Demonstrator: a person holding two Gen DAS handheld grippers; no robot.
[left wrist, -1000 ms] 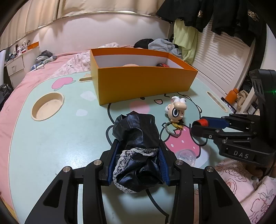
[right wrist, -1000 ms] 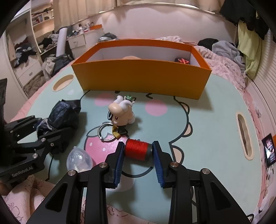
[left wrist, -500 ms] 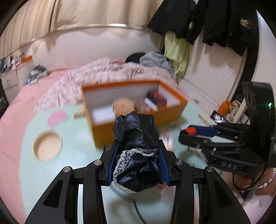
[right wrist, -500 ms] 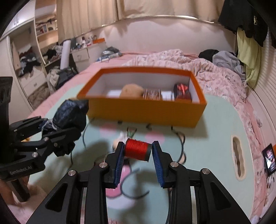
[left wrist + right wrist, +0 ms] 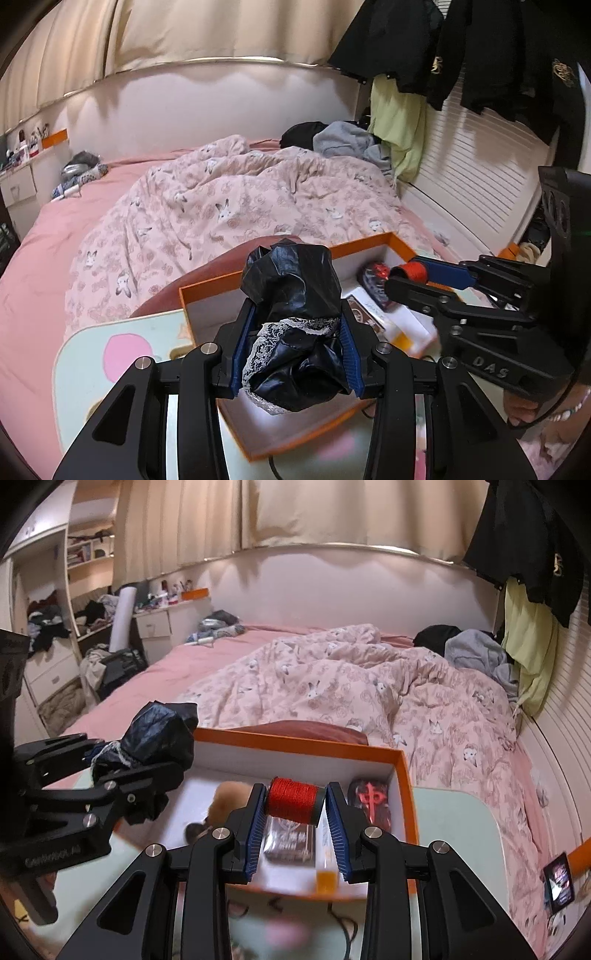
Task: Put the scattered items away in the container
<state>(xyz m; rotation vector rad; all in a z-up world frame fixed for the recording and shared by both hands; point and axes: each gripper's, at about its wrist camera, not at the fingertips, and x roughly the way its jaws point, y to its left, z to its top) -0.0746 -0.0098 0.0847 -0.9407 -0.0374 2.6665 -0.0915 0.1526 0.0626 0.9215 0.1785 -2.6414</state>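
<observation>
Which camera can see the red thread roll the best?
The right wrist view. The red thread spool sits in the middle there, side on, squeezed between the right gripper's jaws above the orange box. The left wrist view shows only its red end, small and mostly hidden by the jaws.

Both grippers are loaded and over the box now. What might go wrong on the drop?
1. The red thread spool in the right gripper is round; released from this height it may roll or bounce off the items already in the orange box.
2. The black lace-trimmed cloth bulges from the left gripper and could snag on its pads.
3. The grippers sit close together over the box, so they might bump.
</observation>
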